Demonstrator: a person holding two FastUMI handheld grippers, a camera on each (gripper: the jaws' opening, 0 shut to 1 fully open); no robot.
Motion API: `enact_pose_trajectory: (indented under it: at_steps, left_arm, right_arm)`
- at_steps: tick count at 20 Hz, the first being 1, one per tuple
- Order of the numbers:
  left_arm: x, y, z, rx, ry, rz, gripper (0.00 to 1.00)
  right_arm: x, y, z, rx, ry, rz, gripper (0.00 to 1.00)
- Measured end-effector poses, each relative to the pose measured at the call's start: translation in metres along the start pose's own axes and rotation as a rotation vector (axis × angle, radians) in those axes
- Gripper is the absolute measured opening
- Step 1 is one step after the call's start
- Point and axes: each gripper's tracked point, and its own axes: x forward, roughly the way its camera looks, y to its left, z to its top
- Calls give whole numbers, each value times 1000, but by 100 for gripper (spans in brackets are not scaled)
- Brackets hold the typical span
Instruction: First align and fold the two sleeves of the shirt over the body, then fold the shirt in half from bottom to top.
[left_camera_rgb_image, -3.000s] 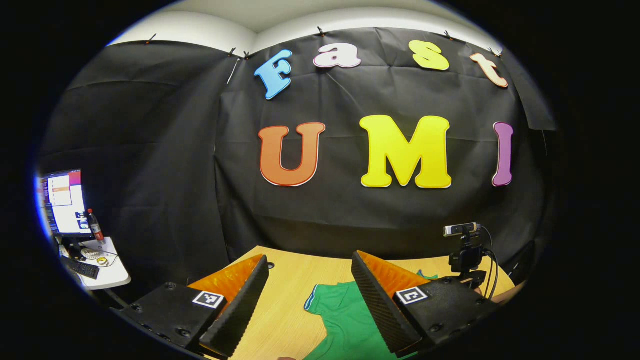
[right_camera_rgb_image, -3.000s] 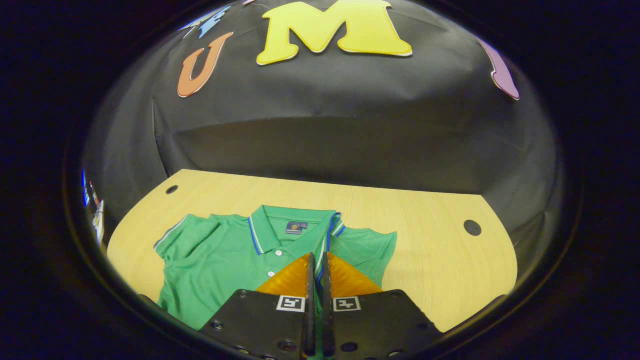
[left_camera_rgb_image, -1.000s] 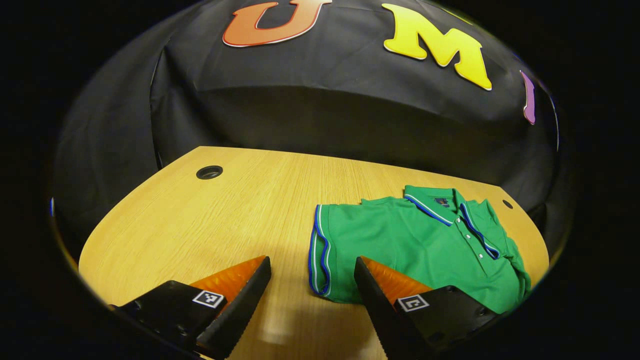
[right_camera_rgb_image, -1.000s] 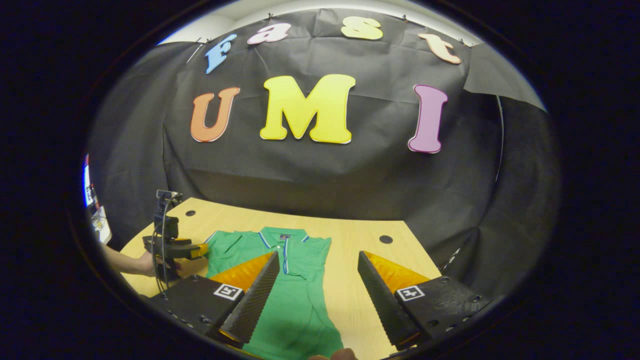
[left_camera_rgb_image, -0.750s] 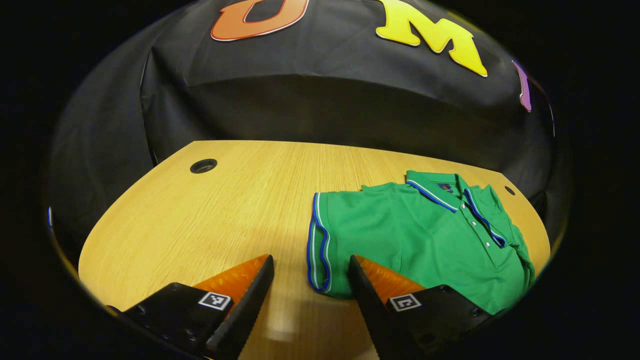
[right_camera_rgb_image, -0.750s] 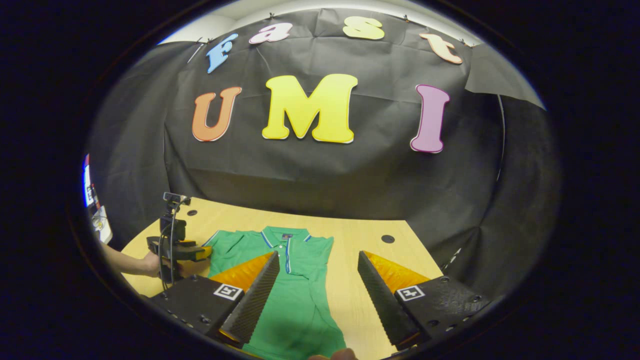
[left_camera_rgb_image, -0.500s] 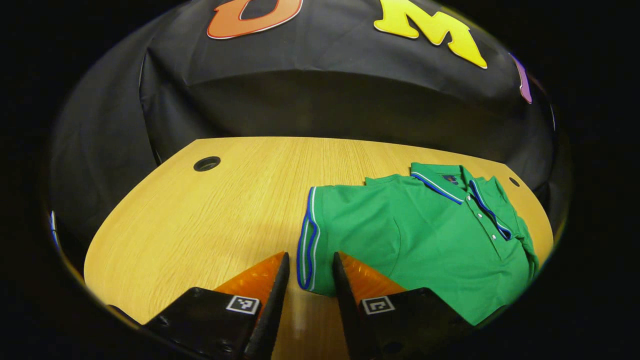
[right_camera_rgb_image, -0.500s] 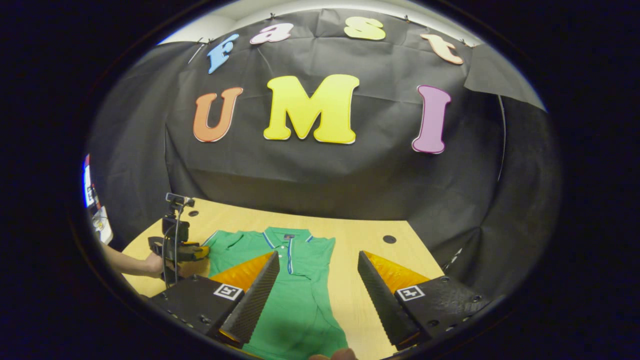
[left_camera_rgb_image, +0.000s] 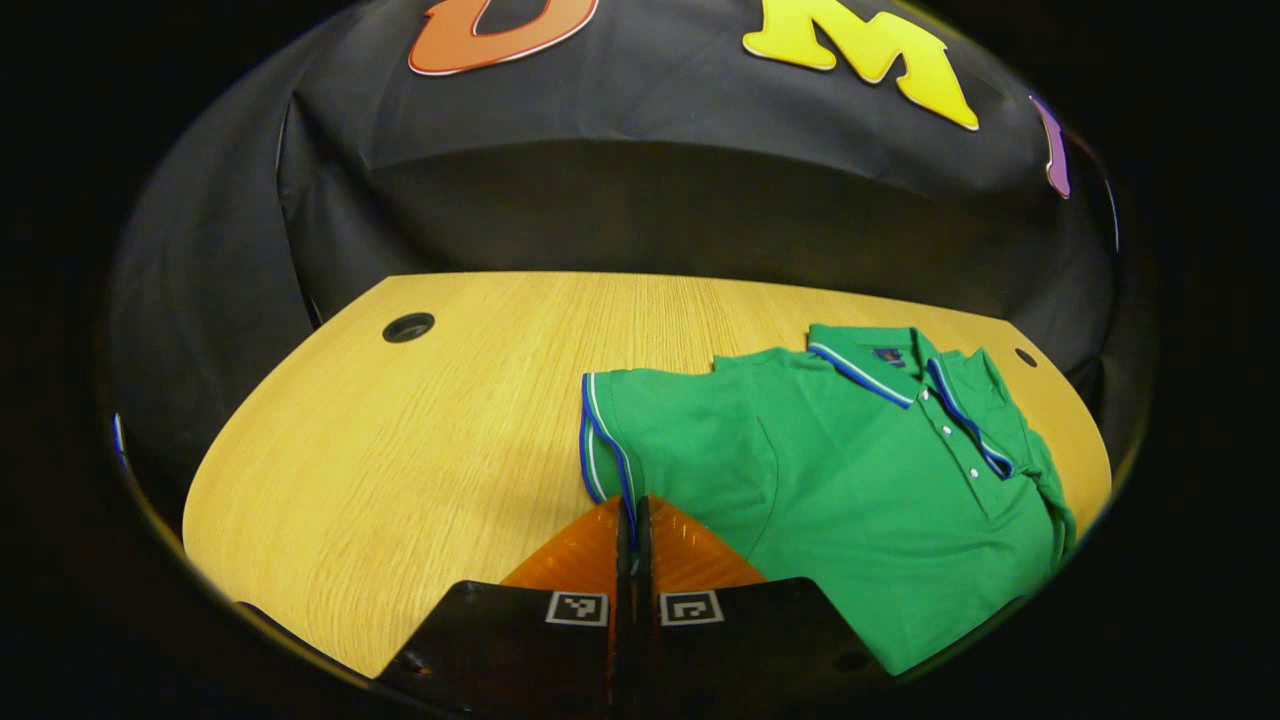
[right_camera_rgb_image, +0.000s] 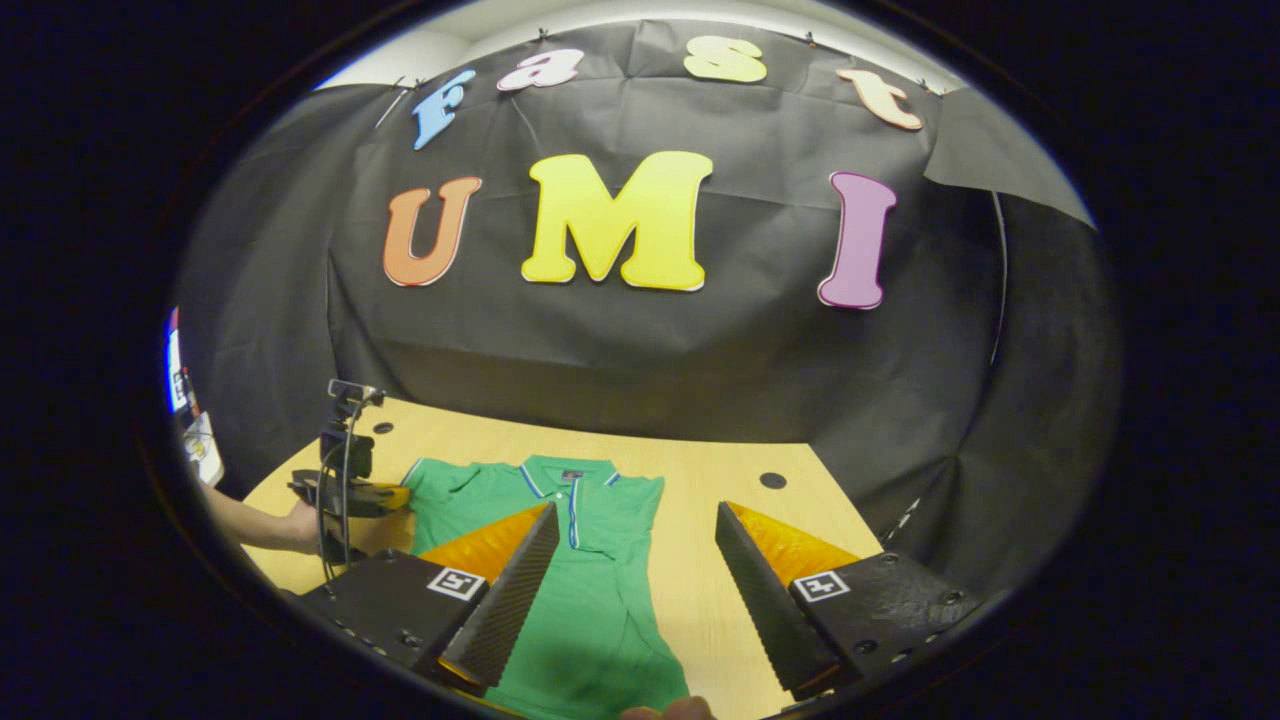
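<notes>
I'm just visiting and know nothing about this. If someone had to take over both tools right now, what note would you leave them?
Left tool: shut on the left sleeve at its striped cuff; that sleeve lies flat, spread out from the body.
Right tool: open, hanging above the polo shirt, holding nothing.
The shirt lies face up on the wooden table, collar toward the wall.
Done: the right sleeve looks already folded over the body.
Left: fold the left sleeve in, then fold the shirt in half from bottom to top.

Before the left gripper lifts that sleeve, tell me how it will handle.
The sleeve is thin knit lying flat, so it should flop and drape. It probably weighs little. The shut left gripper may drag the shirt along.
</notes>
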Motion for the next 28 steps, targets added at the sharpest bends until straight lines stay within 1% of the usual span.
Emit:
enact_pose_trajectory:
  at_steps: [3, 5, 8, 10, 14, 20, 22, 24, 26, 28]
  left_arm:
    - [-11, -10, 24, 26, -36, -8, 6]
    - [-16, -17, 37, 59, -38, 4, 6]
    - [-22, -40, 53, 92, -39, 4, 6]
    - [-24, -64, 63, 115, -46, -15, 6]
    - [-15, -112, 59, 158, -8, -44, 6]
    - [-3, -176, 50, 168, 12, -97, 7]
    - [-4, -195, 46, 171, 16, -143, 14]
    - [-9, -204, 47, 167, 11, -168, 19]
    - [-15, -206, 53, 155, -19, -171, 39]
    - [-24, -200, 59, 128, -47, -159, 71]
  right_arm:
    - [1, -1, 0, 15, -3, 7, 96]
    - [2, -2, 0, 25, -3, 13, 97]
    - [-1, -8, 2, 36, -11, 14, 96]
    - [-5, -14, 2, 47, -17, 9, 96]
    - [-14, -36, 1, 67, -28, -18, 96]
    - [-20, -68, -13, 100, -4, -69, 95]
    - [-20, -72, -13, 102, -5, -72, 95]
    - [-19, -72, -12, 100, -8, -65, 96]
    - [-17, -69, -11, 98, -11, -52, 96]
    - [-14, -65, -11, 96, -13, -37, 96]
